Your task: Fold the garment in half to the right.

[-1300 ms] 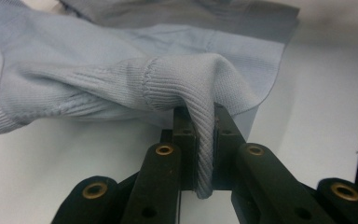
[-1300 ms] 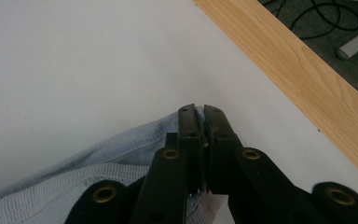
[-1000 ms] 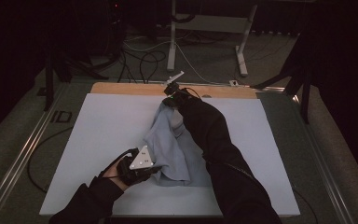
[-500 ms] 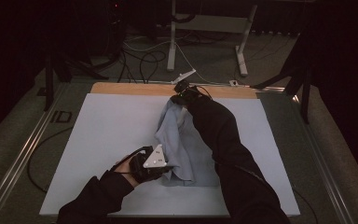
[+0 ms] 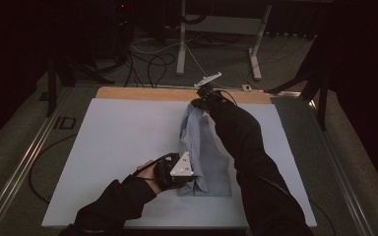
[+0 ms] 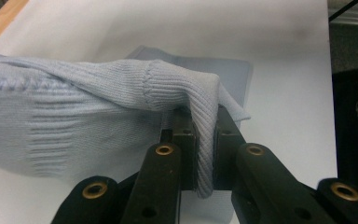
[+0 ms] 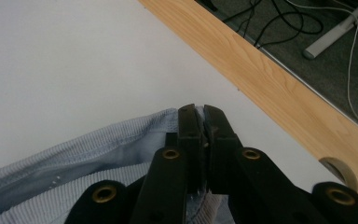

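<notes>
Your left gripper (image 5: 189, 174) sits near the front of the white surface (image 5: 123, 142), just left of the middle, at the near left corner of the pale blue knit garment (image 5: 204, 147). In the left gripper view, your left gripper (image 6: 205, 140) has its jaws pressed together on a ribbed cuff or hem of the garment (image 6: 98, 102), with the ribbed fabric pinched between them and hanging a little below the pads. From that pinch the knit stretches off to the left, lifted off the surface, while a flatter folded part of it lies on the surface beyond the jaws. The grey three-cornered plate (image 5: 182, 164) rides on top of this gripper, and your dark sleeve runs back toward the bottom edge.

The garment lies folded in a long narrow shape, running from your left gripper away toward the far edge of the surface.

Your right arm reaches across over the garment's right side to its far end, where your right gripper (image 5: 203, 101) meets the fabric close to the bare wooden strip (image 5: 142, 93) along the far edge. In the right gripper view, your right gripper (image 7: 200, 116) has its jaws closed on a thin edge of the garment (image 7: 88, 149), with a sliver of pale fabric showing between the tips. Beyond the wooden strip (image 7: 270, 70), cables (image 5: 150, 64) trail over the dark floor.
</notes>
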`<state>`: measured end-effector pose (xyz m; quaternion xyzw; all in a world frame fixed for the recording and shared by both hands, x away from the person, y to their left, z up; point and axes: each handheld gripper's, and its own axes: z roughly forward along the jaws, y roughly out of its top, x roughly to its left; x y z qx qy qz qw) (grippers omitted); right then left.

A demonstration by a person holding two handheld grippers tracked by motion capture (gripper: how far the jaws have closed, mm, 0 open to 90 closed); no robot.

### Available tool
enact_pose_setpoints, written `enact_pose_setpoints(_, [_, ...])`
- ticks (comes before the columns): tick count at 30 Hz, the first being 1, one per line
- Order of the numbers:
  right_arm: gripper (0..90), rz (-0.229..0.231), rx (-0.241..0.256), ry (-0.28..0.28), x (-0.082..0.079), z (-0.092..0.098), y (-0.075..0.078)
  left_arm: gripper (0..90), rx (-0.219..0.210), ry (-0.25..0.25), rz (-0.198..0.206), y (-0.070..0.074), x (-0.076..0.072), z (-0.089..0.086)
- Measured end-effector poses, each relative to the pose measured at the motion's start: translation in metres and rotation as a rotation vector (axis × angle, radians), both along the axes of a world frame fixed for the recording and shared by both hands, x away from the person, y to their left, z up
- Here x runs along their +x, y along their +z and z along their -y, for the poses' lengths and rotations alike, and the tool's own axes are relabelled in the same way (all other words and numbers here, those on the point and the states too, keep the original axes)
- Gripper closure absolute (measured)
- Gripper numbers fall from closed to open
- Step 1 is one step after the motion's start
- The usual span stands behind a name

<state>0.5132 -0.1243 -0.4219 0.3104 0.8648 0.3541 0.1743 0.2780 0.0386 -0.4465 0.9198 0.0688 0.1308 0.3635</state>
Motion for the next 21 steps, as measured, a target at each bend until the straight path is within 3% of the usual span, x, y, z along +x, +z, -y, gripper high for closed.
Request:
enact_pose_setpoints(12, [87.3,-0.011,0.036,0.003,0.001,0.020,-0.006,84.9,0.043,-0.055,0.006,-0.009,0.005,0.028])
enact_pose_setpoints(21, [87.2,-0.023,0.034,-0.001,0.003,0.029,-0.016,84.8,0.064,-0.077,0.002,-0.017,0.009,0.049])
